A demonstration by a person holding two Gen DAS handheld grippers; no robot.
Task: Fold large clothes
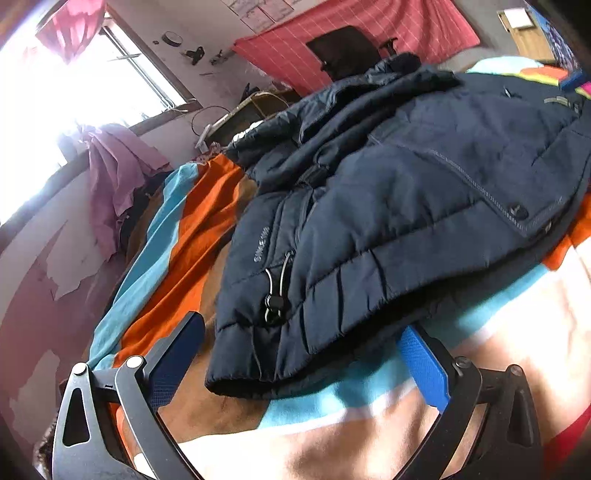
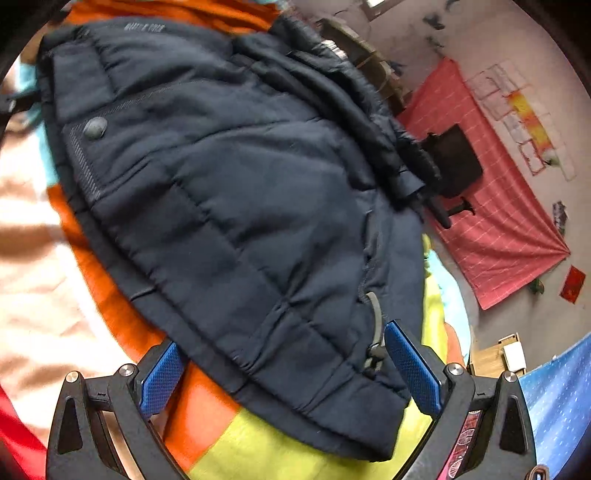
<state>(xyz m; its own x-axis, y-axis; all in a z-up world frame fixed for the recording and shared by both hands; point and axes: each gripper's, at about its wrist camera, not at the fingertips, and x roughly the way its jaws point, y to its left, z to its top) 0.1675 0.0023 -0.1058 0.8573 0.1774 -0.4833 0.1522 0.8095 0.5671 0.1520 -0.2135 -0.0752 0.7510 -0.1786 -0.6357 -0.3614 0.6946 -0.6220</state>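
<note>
— Peeling pink walls (image 1: 40,295), a bright window (image 1: 92,85) at ten o'clock, a red checked cloth (image 1: 369,33) pinned up on the far wall. What's on the bed?

— One dark navy quilted puffer jacket (image 1: 406,206), lying flat on a striped bedspread of orange, turquoise, cream and yellow bands (image 1: 192,221). Its hem faces the near edge; a black elastic drawcord with a toggle (image 1: 275,295) hangs at the hem corner.

— And the left gripper (image 1: 303,354)?

— Tilted down toward the bed, its blue-padded fingers (image 1: 424,365) spread wide. The hem corner sits between them, but neither pad presses on it; it has hold of nothing.

— The right gripper (image 2: 284,373)?

— Angled down more steeply, rolled a bit. Its jaws are nearly at full spread, with the other end of the hem between them. The pad at four o'clock (image 2: 412,369) is just beside a grey zip pull (image 2: 375,332); the pad at eight o'clock (image 2: 162,376) is over the orange band. I can't see either one squeezing the fabric.

— Any containers about?

— I can't make out any. A black office chair (image 2: 454,162) stands in front of the red cloth, beyond the jacket's collar.
</note>
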